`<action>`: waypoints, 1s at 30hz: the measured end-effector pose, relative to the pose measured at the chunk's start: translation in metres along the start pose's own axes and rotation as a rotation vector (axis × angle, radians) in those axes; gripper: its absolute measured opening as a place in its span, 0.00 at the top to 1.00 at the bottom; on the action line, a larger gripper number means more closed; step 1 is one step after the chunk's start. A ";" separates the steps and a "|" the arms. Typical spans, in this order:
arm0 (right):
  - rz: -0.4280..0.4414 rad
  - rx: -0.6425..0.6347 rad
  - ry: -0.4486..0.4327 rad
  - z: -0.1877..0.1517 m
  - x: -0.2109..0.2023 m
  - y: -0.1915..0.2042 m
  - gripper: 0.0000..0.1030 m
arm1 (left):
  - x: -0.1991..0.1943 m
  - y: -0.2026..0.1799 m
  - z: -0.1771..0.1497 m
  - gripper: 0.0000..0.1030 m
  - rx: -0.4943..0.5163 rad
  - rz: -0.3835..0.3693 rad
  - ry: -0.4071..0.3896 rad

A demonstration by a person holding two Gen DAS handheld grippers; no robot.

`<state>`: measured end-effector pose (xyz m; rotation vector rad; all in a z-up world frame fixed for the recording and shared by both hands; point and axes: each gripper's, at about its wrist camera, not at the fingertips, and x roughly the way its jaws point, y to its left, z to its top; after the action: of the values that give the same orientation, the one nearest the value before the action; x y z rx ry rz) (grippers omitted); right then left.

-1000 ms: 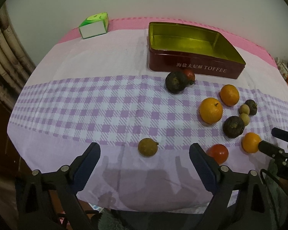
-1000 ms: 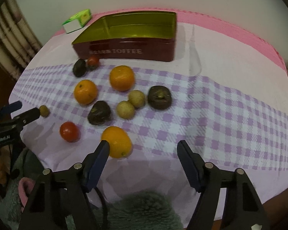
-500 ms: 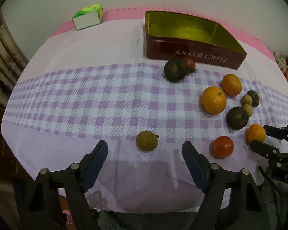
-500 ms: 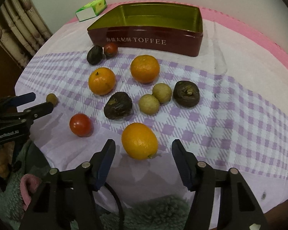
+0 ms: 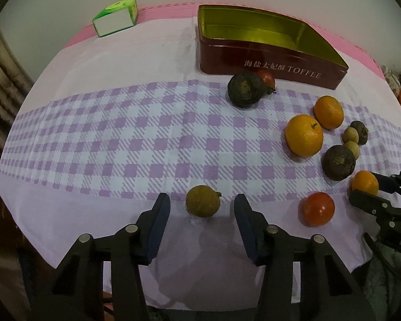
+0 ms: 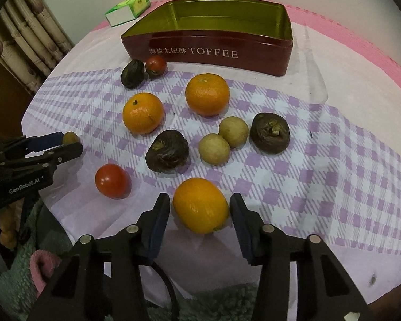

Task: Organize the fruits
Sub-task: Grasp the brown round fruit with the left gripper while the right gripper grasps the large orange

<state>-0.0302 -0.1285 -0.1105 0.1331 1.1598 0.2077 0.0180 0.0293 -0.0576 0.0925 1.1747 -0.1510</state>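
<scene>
Grasp step judged in hand, both sides at once. Toffee tin [image 6: 208, 50] is seen empty at twelve o'clock on the table, fruits scattered before it.

Right gripper [image 6: 200, 215]: jaws closing, nearest orange [image 6: 200, 204] framed between them; pads not yet seen pressing. Left gripper [image 5: 201, 211]: jaws closing around small brown fruit [image 5: 202, 200] at table's six o'clock edge; clear gaps are seen both sides, nothing held.

Next move judged: closure to be finished until pads bear, then a lift and carry toward the tin.

Lilac checked cloth [image 5: 120, 139] is spread over the table, pink border at the far edge. Green box [image 5: 116, 17] is noted at eleven o'clock. Pale wall behind; curtain [image 6: 26, 34] at nine o'clock.
</scene>
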 end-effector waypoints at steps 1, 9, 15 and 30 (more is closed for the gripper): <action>0.001 0.000 -0.001 0.001 0.000 0.000 0.61 | 0.001 0.000 0.000 0.54 0.002 -0.001 0.003; 0.013 0.003 -0.002 0.004 0.002 0.002 0.64 | 0.005 -0.003 0.000 0.73 0.010 -0.008 0.006; 0.024 0.014 -0.007 0.002 -0.001 -0.002 0.65 | 0.005 -0.003 0.000 0.73 0.016 -0.009 -0.007; 0.013 0.051 -0.054 0.012 -0.015 -0.018 0.65 | 0.005 -0.011 0.031 0.73 0.034 -0.030 -0.049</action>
<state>-0.0234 -0.1493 -0.0967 0.1901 1.1108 0.1851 0.0468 0.0131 -0.0504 0.1007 1.1250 -0.1987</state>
